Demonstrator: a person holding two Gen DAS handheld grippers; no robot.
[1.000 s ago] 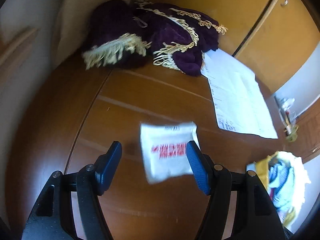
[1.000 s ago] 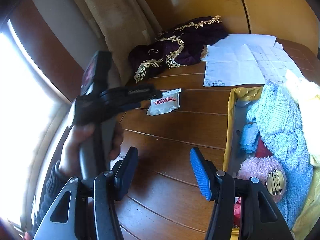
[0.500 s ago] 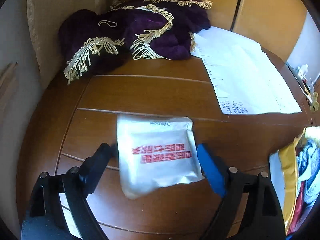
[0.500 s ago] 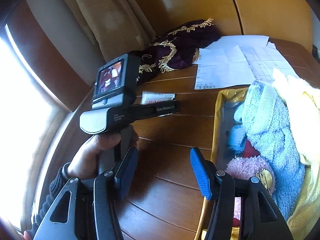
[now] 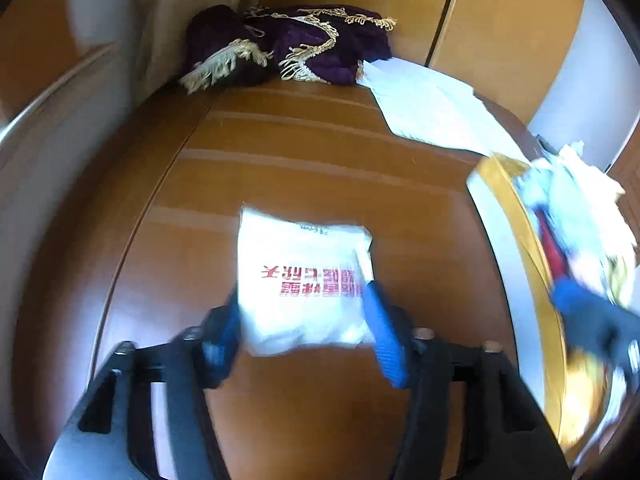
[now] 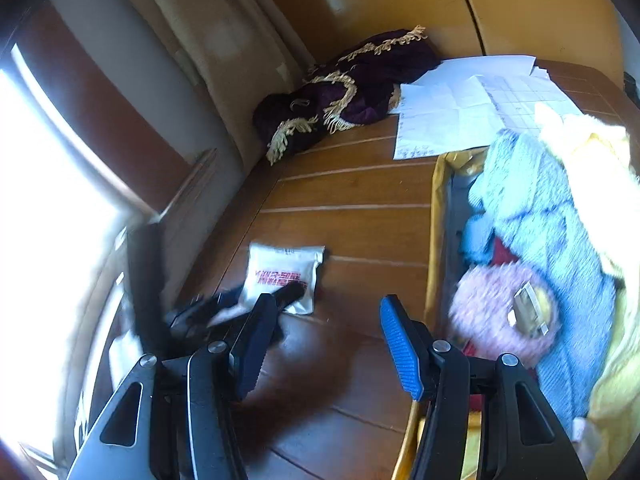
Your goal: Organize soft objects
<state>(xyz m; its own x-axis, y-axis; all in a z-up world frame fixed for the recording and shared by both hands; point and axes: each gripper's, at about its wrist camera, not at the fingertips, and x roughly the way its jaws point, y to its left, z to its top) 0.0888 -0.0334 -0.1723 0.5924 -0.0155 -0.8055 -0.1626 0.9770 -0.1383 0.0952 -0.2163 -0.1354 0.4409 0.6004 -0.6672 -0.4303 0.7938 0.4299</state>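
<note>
Left gripper (image 5: 304,320) spread around white packet (image 5: 306,280) on table (image 5: 320,148) (contact unclear). Close gently on both edges, lift flat toward yellow box (image 6: 434,240). Right gripper (image 6: 328,344) spread, empty.

We see a brown wooden table (image 6: 352,200) with pale seam lines running across its top. A white packet (image 5: 304,280) printed with red characters lies flat near its middle, a purple cloth with gold fringe (image 6: 344,92) is heaped at the far edge beside the curtain, and white paper sheets (image 6: 460,108) are spread just next to that cloth. On the right side stands a yellow box (image 6: 434,216) piled with soft things, its near corner touching the papers.
</note>
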